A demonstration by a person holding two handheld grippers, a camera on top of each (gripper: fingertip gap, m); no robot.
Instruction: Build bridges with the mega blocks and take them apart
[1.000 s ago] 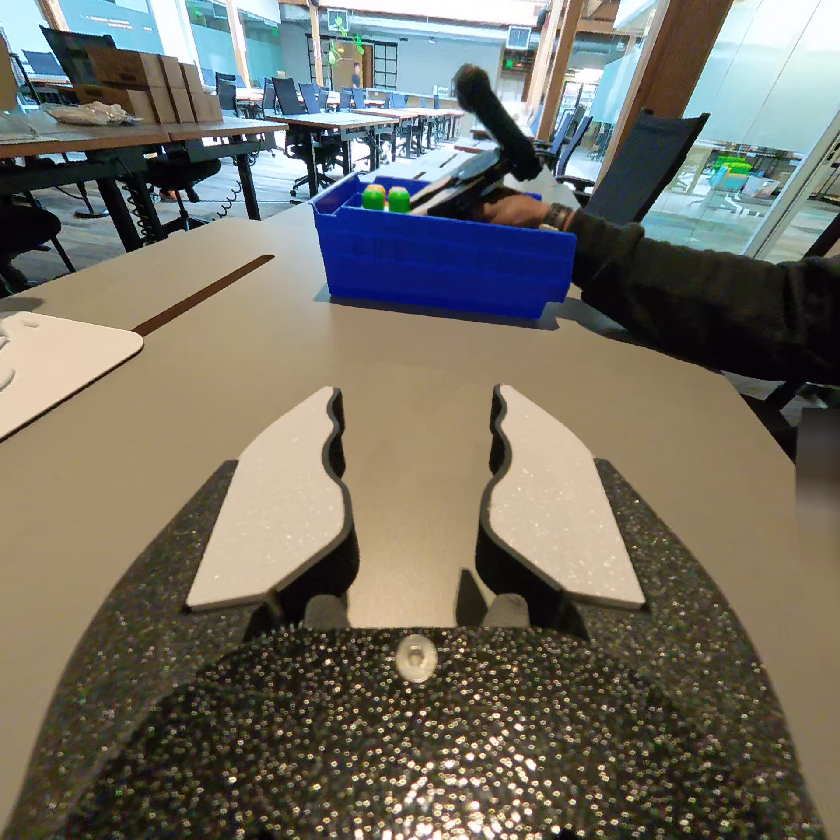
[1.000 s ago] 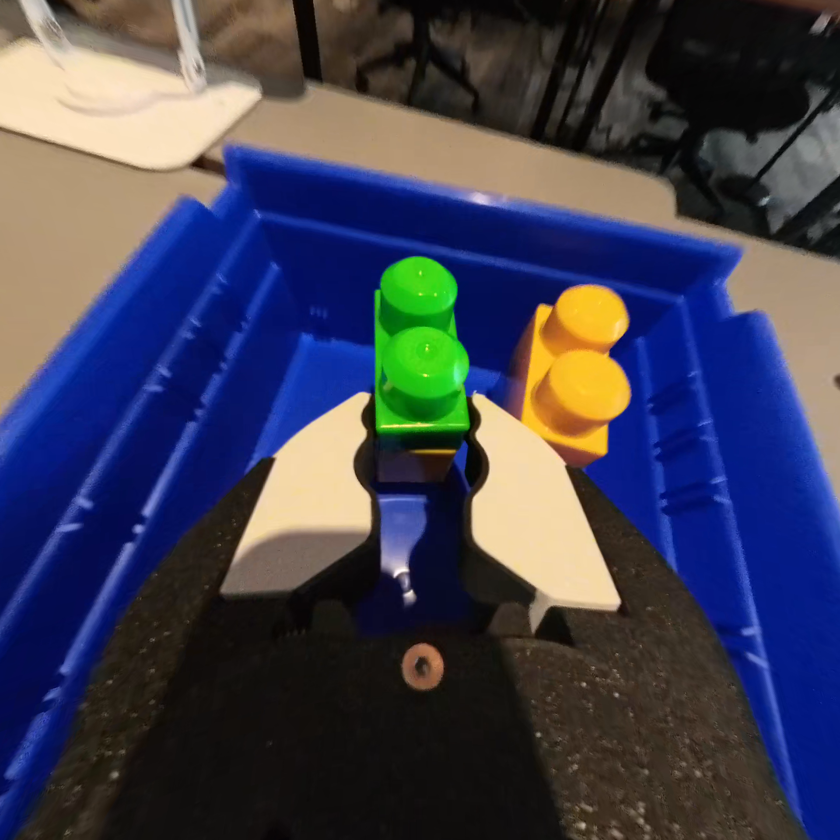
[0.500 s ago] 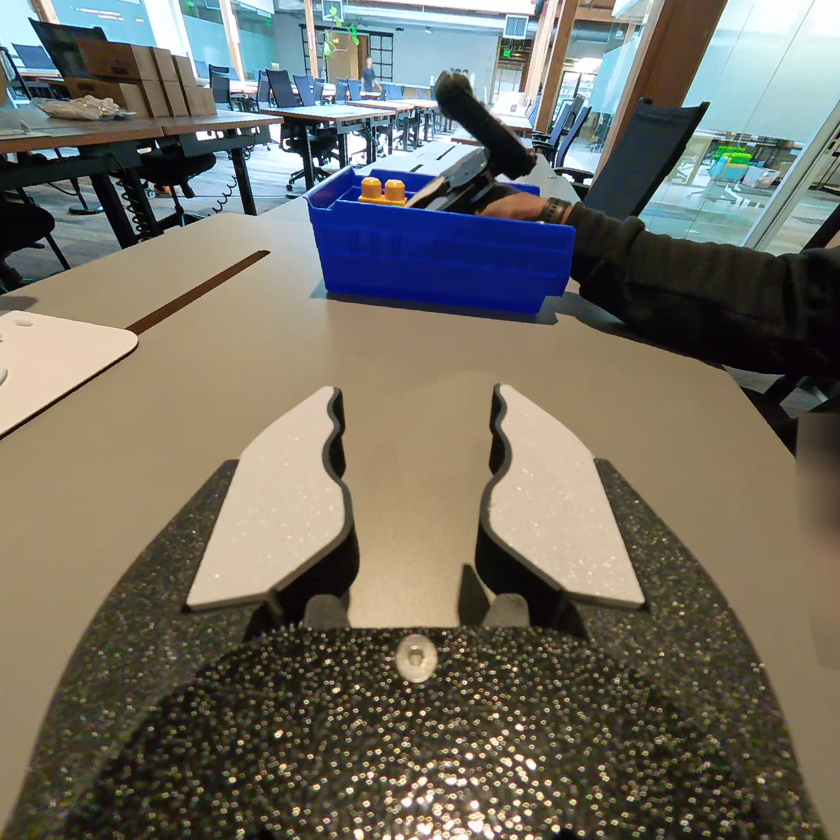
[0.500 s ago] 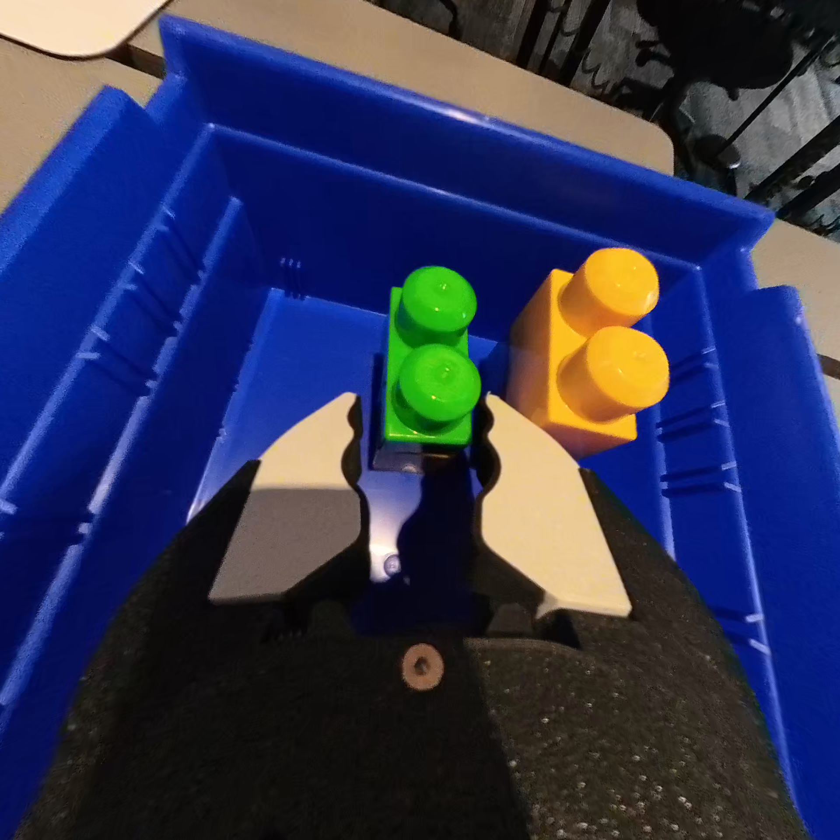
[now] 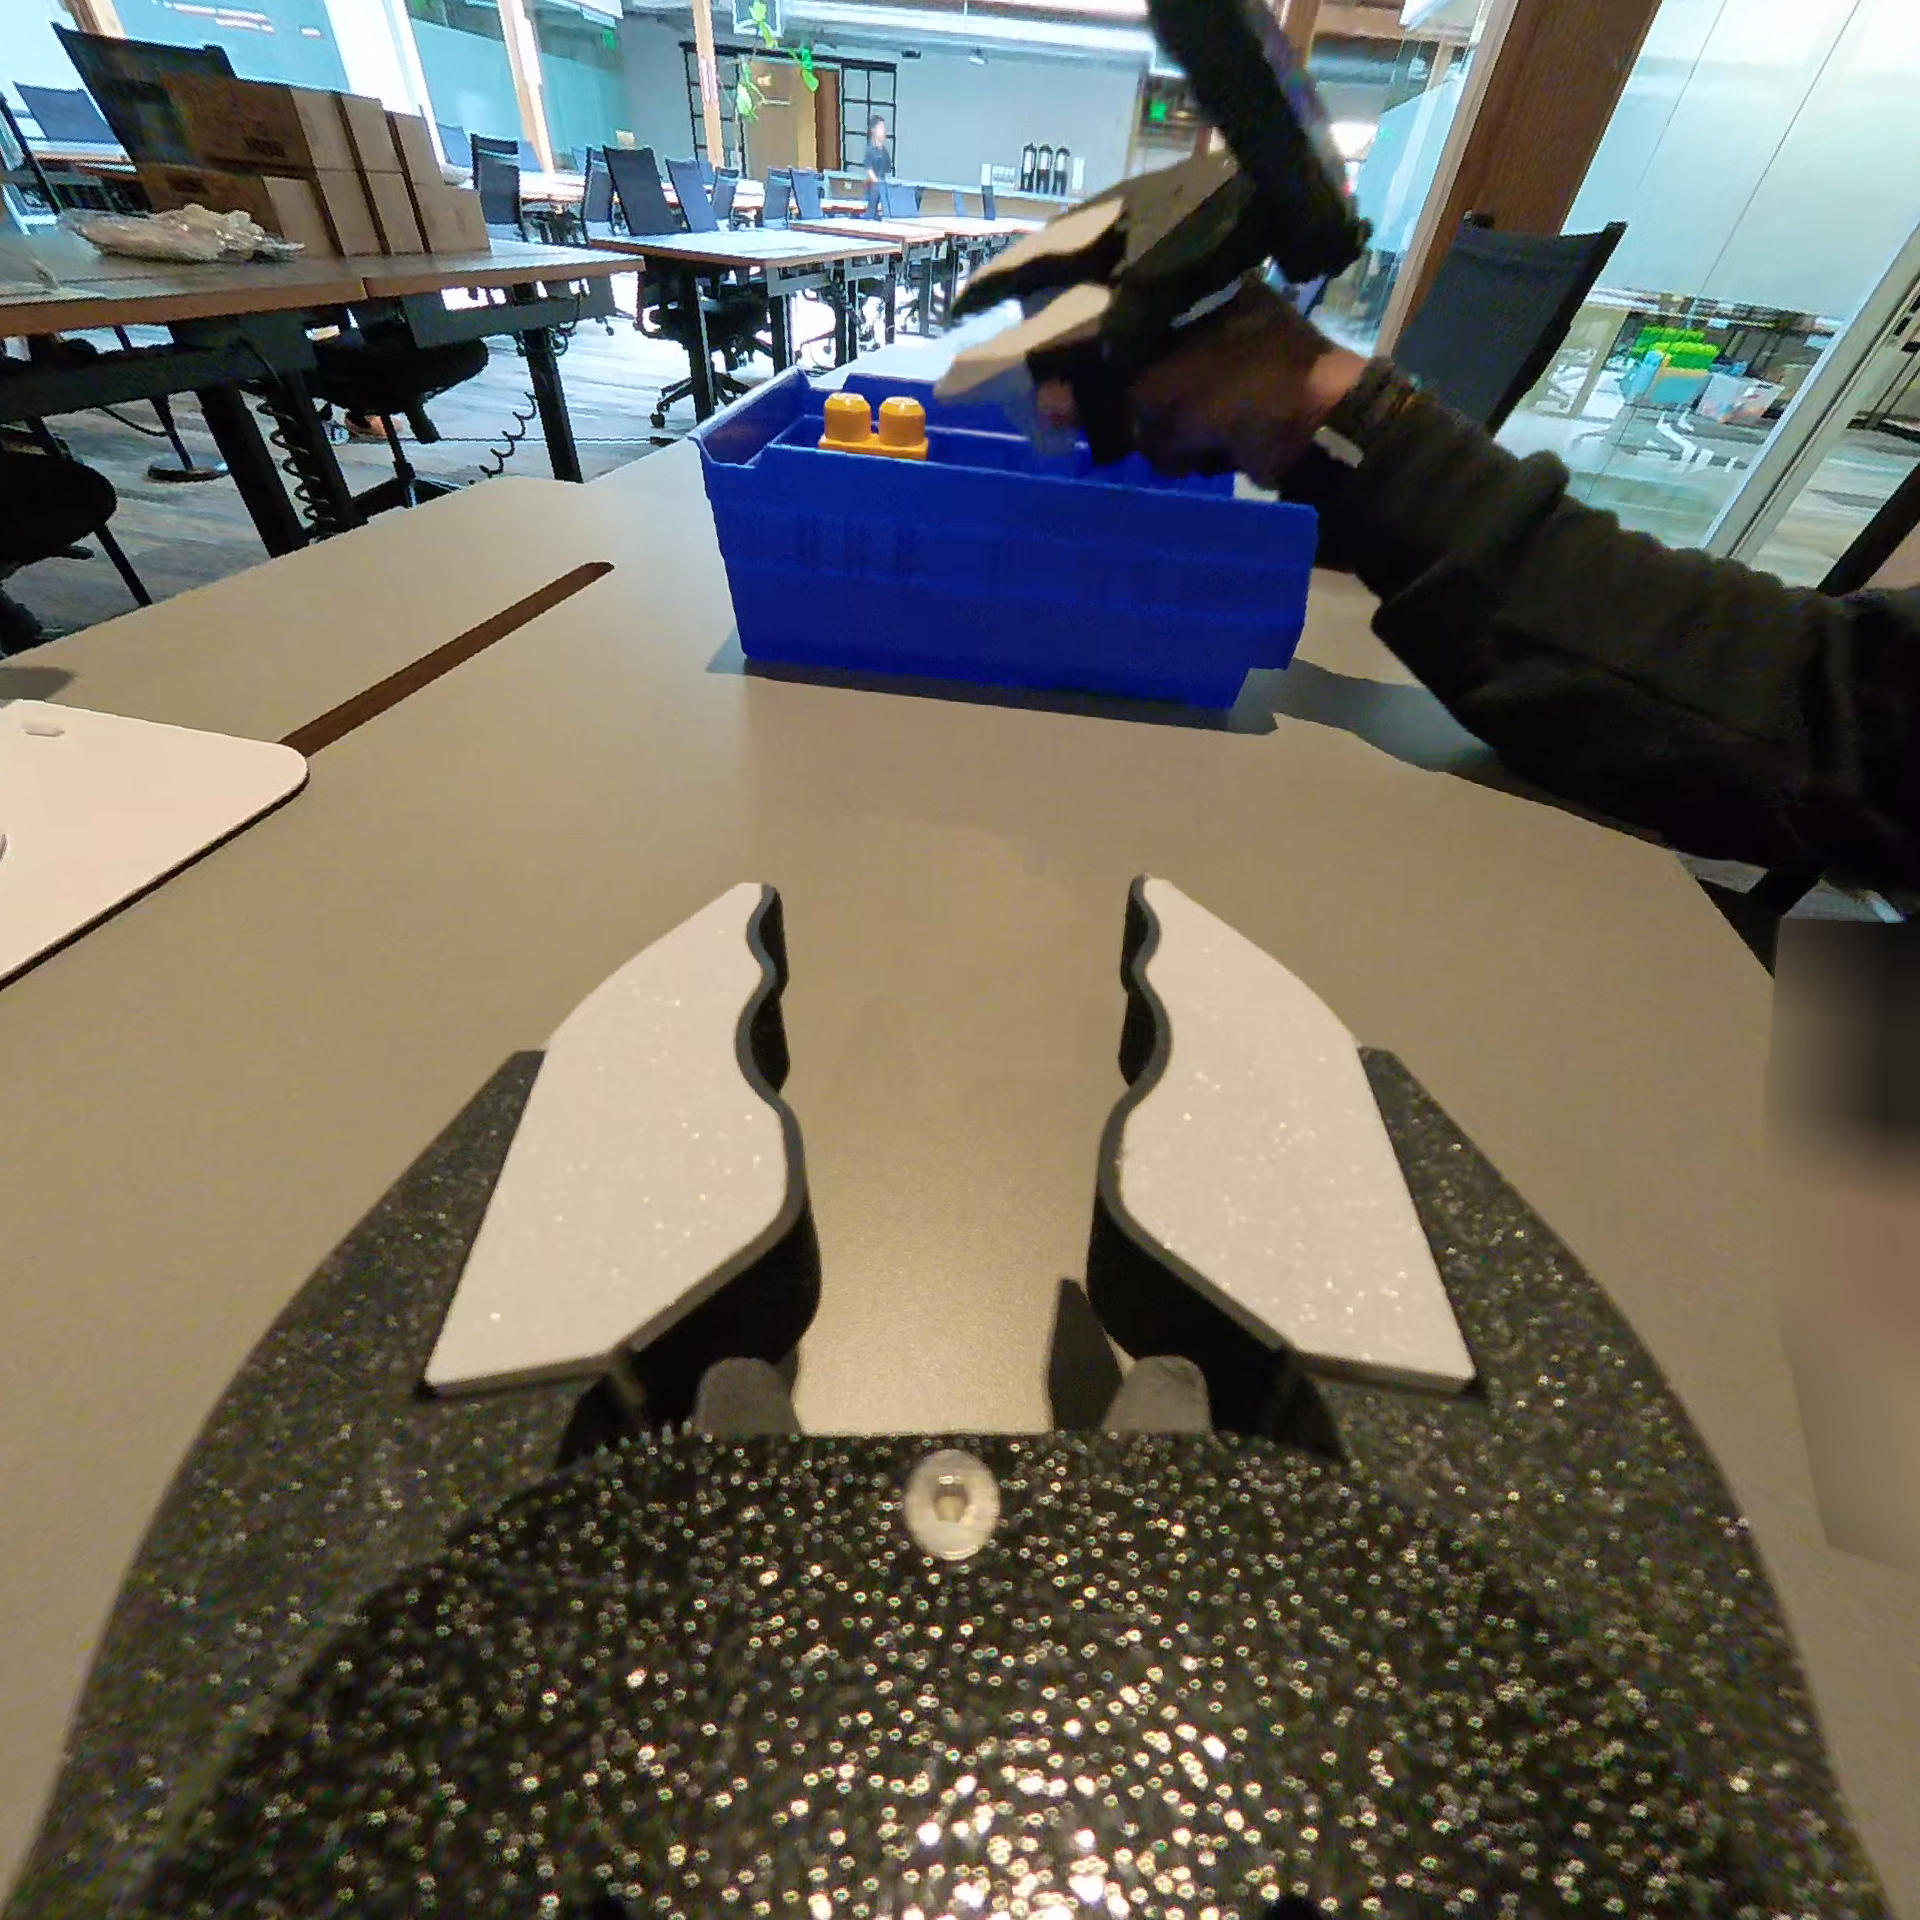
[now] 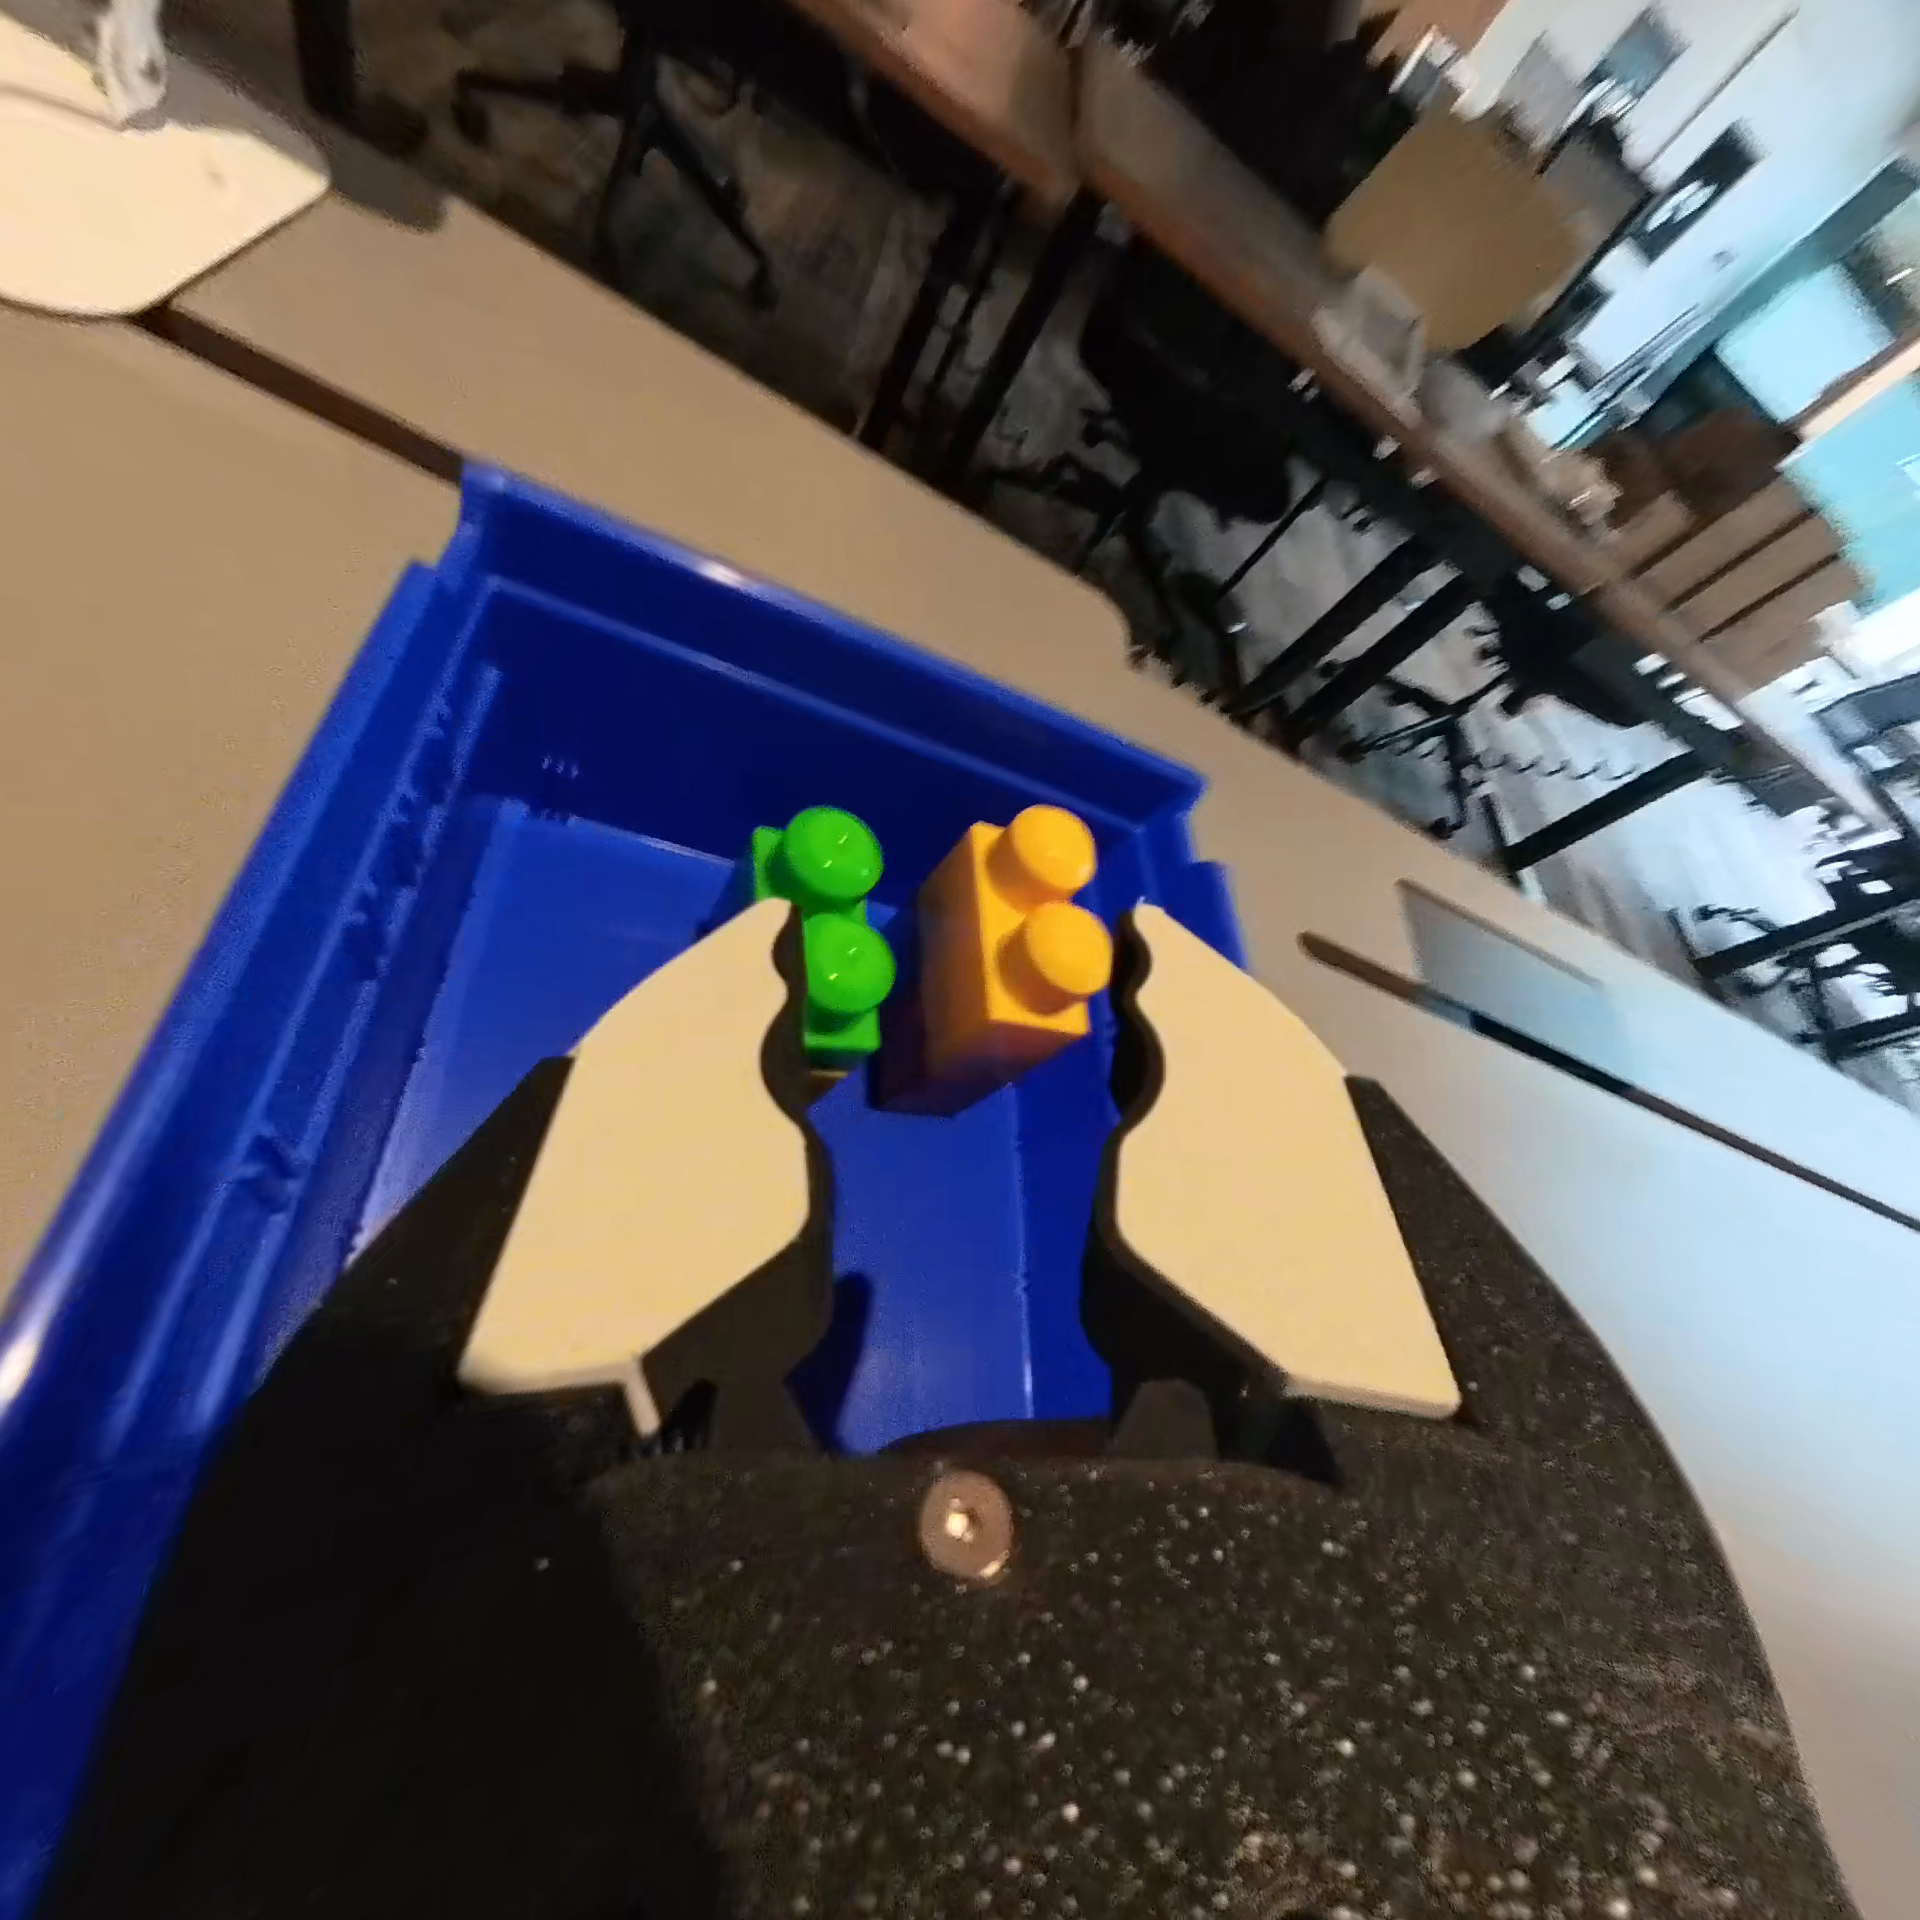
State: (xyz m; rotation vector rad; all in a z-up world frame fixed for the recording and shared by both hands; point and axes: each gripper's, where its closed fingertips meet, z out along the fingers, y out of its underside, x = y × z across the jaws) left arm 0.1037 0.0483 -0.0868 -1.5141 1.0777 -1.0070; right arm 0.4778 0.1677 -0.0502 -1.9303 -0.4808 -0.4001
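Observation:
A blue bin point(image 6: 312, 935) holds a green two-stud block point(image 6: 831, 935) and an orange two-stud block point(image 6: 1018, 935), side by side at its far end. My right gripper point(image 6: 951, 925) is open and empty, raised above the bin, with both blocks showing between its fingers. In the left wrist view the bin point(image 5: 997, 592) stands at the far side of the grey table, with the orange block point(image 5: 873, 426) poking above its rim. The right gripper point(image 5: 997, 332) is held above it. My left gripper point(image 5: 951, 914) is open and empty, low over the table.
A white board point(image 5: 114, 821) lies at the table's left edge. A dark slot point(image 5: 447, 655) runs across the tabletop to the left of the bin. A person's dark sleeve point(image 5: 1621, 644) reaches in from the right. Office desks and chairs stand behind. Left tips to right tips: about 40 centimetres.
My right gripper let go of the green block in the bin, opened wide and rose up and back, tilting. The left gripper has stayed in place.

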